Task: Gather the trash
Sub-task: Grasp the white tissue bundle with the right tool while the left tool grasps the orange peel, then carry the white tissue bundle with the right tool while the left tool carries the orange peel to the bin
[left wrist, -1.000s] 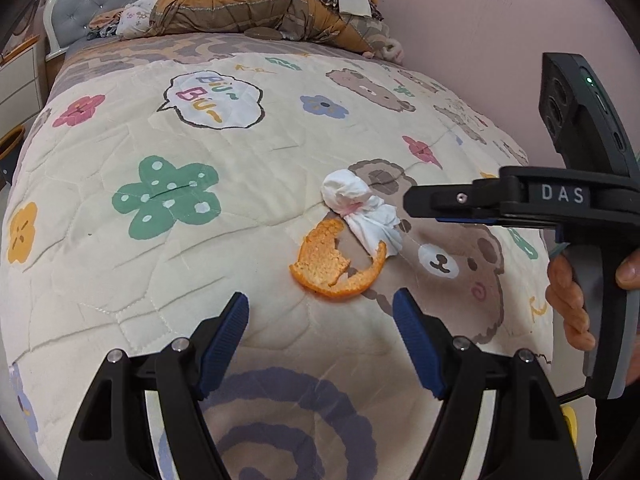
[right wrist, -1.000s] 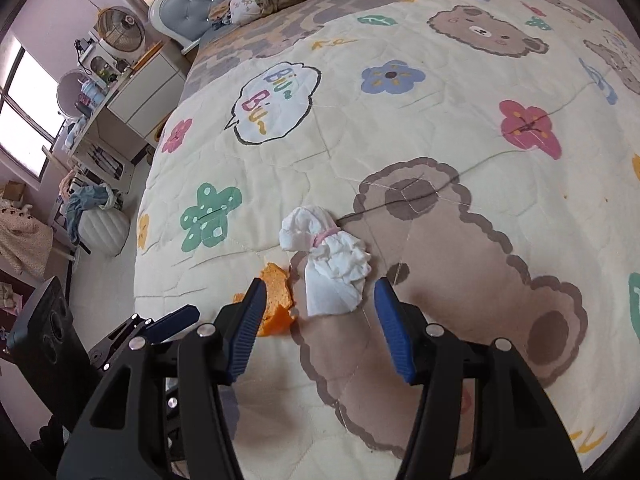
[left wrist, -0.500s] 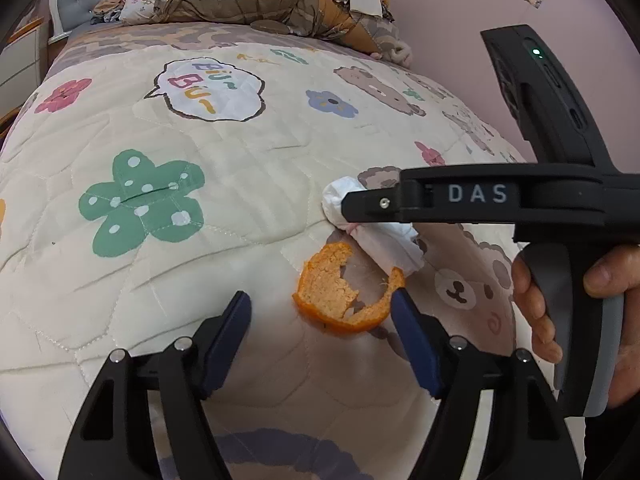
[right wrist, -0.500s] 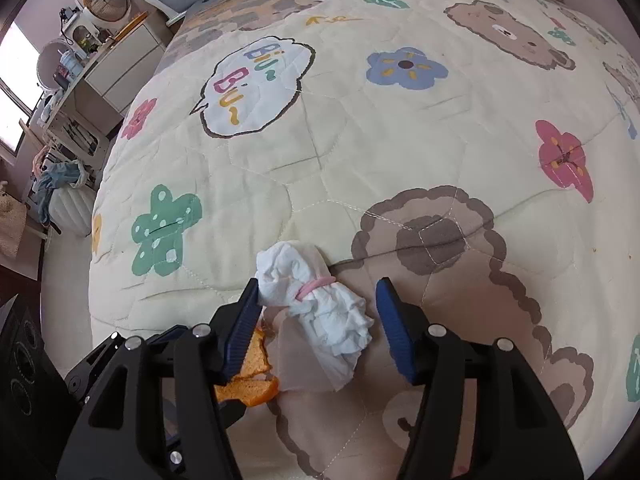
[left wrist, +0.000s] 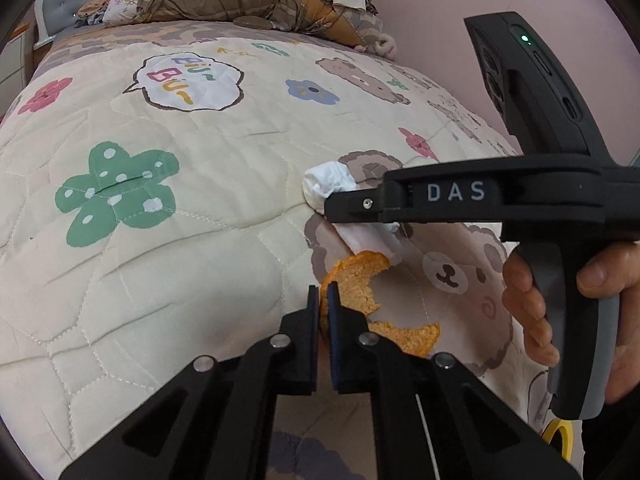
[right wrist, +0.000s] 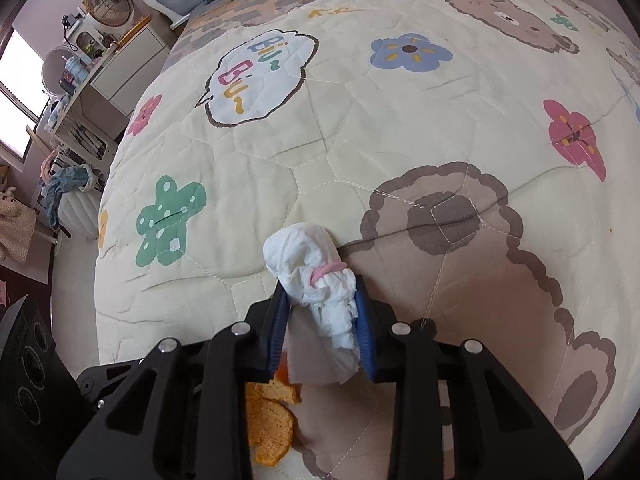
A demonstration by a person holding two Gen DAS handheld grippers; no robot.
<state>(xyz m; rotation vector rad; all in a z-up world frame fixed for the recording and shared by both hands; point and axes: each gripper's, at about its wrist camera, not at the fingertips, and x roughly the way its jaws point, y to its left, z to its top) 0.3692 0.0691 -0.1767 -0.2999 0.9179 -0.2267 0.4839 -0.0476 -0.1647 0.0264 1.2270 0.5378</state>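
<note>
Fingers of left gripper [left wrist: 323, 300] pinch orange peel [left wrist: 360, 276]; right gripper [right wrist: 322, 312] clamps tissue wad [right wrist: 316, 276].

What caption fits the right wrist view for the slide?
Right claw shut on the tissue wad on the cartoon quilt, orange peel lying beneath.

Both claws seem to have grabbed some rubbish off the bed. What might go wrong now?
The left gripper pinches only the edge of the orange peel; the curled strip could tear or slip free. The right gripper squeezes a soft tissue bundle, which may slide out when lifted. The two grippers sit close together, so they could bump.
</note>
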